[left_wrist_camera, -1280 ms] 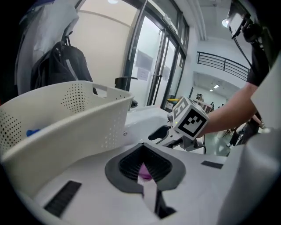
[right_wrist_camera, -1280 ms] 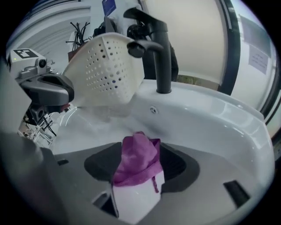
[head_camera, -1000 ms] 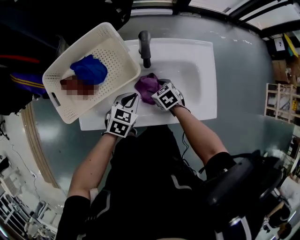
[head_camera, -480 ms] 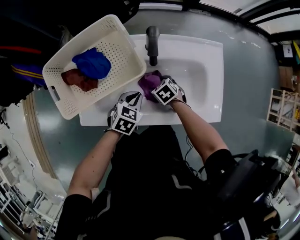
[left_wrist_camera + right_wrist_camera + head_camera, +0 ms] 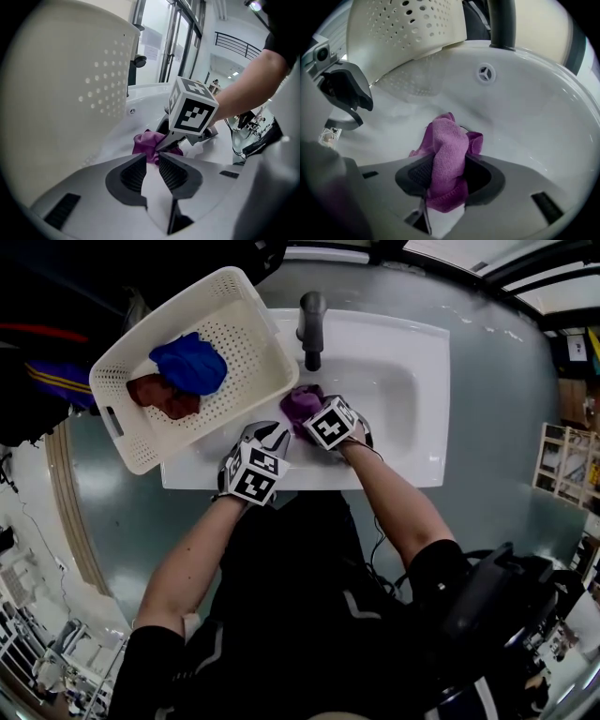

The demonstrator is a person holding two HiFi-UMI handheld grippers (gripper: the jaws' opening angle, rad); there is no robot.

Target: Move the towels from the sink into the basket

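A purple towel (image 5: pixel 302 403) (image 5: pixel 447 150) lies bunched in the white sink (image 5: pixel 403 381) near the drain. My right gripper (image 5: pixel 311 416) (image 5: pixel 446 176) points steeply down into the basin. Its jaws have just been closing and now pinch a fold of the purple towel between the pads. My left gripper (image 5: pixel 272 435) (image 5: pixel 152 161) hovers over the sink's front rim just left of the towel (image 5: pixel 146 143), jaws a narrow gap apart with nothing between them. The white perforated basket (image 5: pixel 234 285) (image 5: pixel 70 84) sits over the sink's left end, holding a blue towel (image 5: pixel 190 362) and a red towel (image 5: pixel 157 395).
A dark faucet (image 5: pixel 312 324) (image 5: pixel 501 23) stands at the back of the sink, just behind the purple towel. The basket's wall (image 5: pixel 408 23) rises close on the left of both grippers. Grey floor (image 5: pixel 497 381) surrounds the sink.
Both grippers have sunk a little toward the sink. The right one has settled lower over the purple towel. The basket and its towels have not moved.
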